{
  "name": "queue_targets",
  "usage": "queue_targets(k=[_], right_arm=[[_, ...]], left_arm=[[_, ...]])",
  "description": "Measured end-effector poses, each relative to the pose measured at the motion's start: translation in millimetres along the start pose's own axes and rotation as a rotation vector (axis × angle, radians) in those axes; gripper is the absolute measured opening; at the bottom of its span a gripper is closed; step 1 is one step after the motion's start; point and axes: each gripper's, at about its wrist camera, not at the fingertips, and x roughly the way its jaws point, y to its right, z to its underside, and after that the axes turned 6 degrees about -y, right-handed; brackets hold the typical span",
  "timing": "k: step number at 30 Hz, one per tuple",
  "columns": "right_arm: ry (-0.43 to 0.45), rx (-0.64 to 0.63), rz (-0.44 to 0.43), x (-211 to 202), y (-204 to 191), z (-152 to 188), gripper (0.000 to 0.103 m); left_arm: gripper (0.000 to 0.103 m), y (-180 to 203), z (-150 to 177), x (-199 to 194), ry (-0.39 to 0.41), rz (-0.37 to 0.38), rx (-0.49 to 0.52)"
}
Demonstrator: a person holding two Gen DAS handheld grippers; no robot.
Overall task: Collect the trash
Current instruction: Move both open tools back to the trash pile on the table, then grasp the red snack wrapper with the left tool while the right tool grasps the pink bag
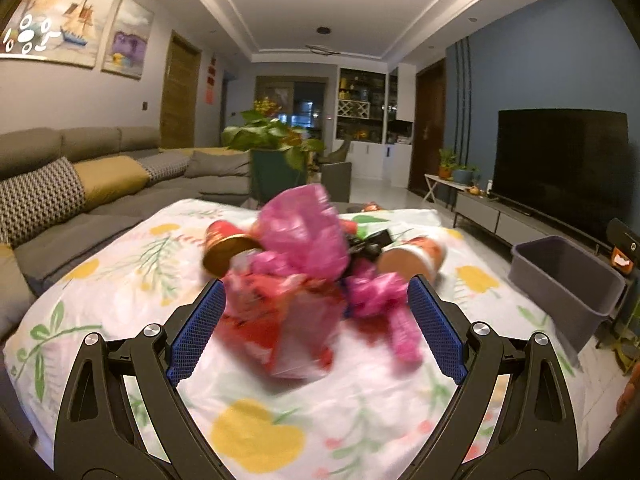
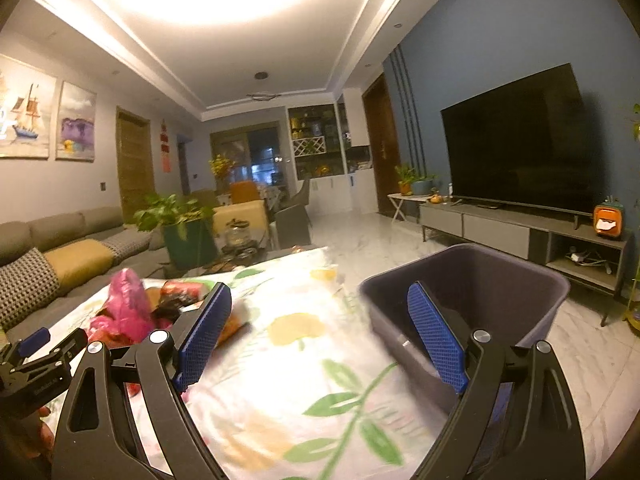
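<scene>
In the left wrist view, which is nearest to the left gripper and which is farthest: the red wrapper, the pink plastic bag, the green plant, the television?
From the left gripper, nearest first:
1. red wrapper, lying between the open fingers.
2. pink plastic bag, on the pile just behind it.
3. green plant, past the table's far edge, centre.

The television on the right wall is too close to call against the plant.

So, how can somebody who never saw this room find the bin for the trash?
Find the table with the floral cloth in front of the TV. The bin stands at the table's edge on the TV side. It is a plain dark grey tub, open on top, unlike the pink and red trash pile.
</scene>
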Motion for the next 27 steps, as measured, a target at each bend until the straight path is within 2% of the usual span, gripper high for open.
queue_targets(k=[8, 14, 16, 19, 21, 22, 24, 26, 27], right_arm=[[-0.045, -0.065, -0.054, 17, -50, 18, 0.087], [-0.071, -0.105, -0.084, 29, -74, 27, 0.087], [-0.076, -0.121, -0.086, 32, -81, 32, 0.087], [-0.086, -0.133, -0.092, 38, -88, 36, 0.087], [-0.094, -0.137, -0.098, 41, -91, 37, 0.087], [-0.097, -0.141, -0.099, 42, -93, 38, 0.087], [-0.101, -0.147, -0.101, 44, -95, 39, 0.087], [-0.107, -0.154, -0.104, 47, -98, 40, 0.087], [-0.112, -0.156, -0.105, 49, -99, 41, 0.087]], left_arm=[[0.09, -36, 13, 13, -0.032, -0.008, -0.043], [0.081, -48, 11, 34, -0.08, 0.047, -0.089], [0.074, -46, 10, 41, -0.095, 0.06, -0.086], [0.055, -44, 7, 56, -0.132, 0.089, -0.062], [0.036, -41, 8, 65, -0.163, 0.112, -0.053], [0.031, -41, 8, 69, -0.179, 0.127, -0.054], [0.011, -42, 10, 73, -0.193, 0.152, -0.062], [0.006, -42, 13, 74, -0.193, 0.172, -0.069], [0.0, -42, 14, 73, -0.191, 0.175, -0.069]])
